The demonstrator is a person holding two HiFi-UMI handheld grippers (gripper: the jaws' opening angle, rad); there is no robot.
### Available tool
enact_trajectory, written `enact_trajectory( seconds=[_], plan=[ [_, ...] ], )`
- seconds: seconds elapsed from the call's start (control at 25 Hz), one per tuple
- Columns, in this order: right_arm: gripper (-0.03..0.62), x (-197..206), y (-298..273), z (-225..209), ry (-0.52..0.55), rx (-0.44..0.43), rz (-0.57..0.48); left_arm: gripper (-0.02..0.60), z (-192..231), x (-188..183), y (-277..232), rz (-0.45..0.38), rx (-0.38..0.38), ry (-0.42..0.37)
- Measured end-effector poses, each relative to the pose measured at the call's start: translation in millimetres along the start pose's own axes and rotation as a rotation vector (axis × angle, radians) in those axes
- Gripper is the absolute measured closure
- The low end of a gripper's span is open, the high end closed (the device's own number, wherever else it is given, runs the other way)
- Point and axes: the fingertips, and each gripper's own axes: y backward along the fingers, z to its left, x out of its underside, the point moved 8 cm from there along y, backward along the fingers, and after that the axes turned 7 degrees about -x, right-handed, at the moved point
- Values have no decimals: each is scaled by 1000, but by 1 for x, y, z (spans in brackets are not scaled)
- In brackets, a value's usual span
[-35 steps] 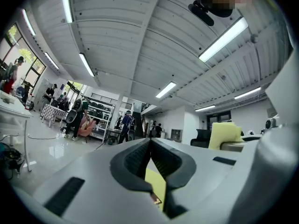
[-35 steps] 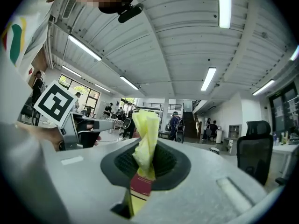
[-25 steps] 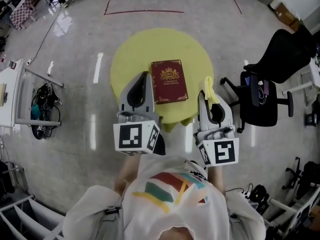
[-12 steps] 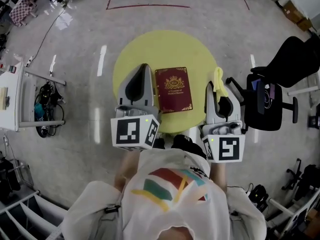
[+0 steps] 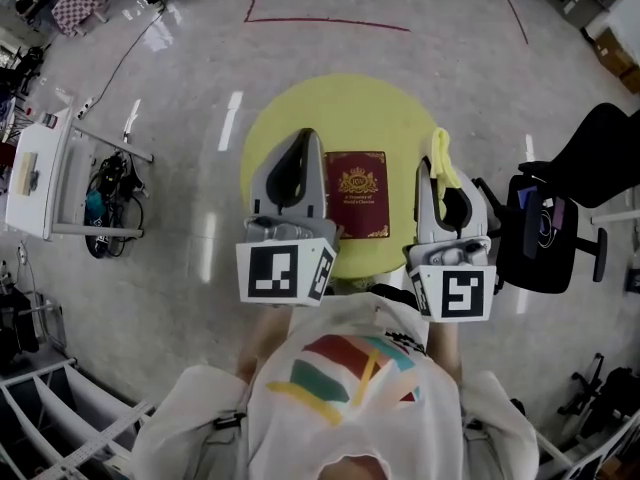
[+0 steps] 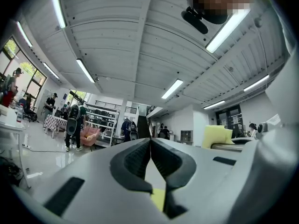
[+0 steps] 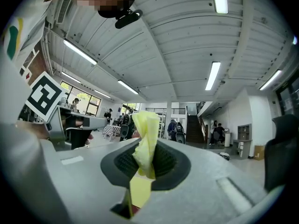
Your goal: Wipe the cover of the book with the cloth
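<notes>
A dark red book with a gold crest lies closed on the round yellow table, between my two grippers in the head view. My left gripper hovers over the table just left of the book, jaws shut with nothing between them. My right gripper hangs just right of the book at the table's edge, shut on a yellow cloth. In the right gripper view the cloth sticks up from between the pads. Both grippers point level, out into the room.
A black office chair stands right of the table, near my right gripper. A white cart with cables beside it is at the far left. Red tape lines mark the floor beyond the table. People and shelves fill the far hall.
Both grippers have moved forward and slightly up alongside the book. The cloth stays pinched in the right gripper. The book has not moved on the table.
</notes>
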Motion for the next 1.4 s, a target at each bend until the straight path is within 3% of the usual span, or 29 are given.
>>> enact_trajectory(
  seconds=[0.28,0.32,0.4,0.64,0.76,0.92,1.04,1.2,1.4],
  plan=[
    [565,2,-8,-7,-2,-33,-20,562,-5,2,-3,17,17,-49],
    [565,2,-9,-7,-2,-40,-21,541,-4,4,-5,31,25,-41],
    [565,1,-13,-8,-1,-49,-24,433,-2,7,-10,65,48,-19],
    [565,4,-13,-9,-11,-74,-20,403,6,35,-15,151,28,58],
    [565,8,-11,-10,-16,-79,-7,403,8,64,-19,257,21,56],
    [565,12,-13,-11,-26,-85,11,403,16,115,-26,447,17,131],
    [564,14,-13,-11,-28,-88,19,403,22,153,-22,566,-8,134],
    [565,15,-11,-8,-42,-97,29,403,26,192,-12,673,-19,201],
    [565,18,-4,-10,-53,-93,36,403,28,231,-1,820,-42,218]
  ],
)
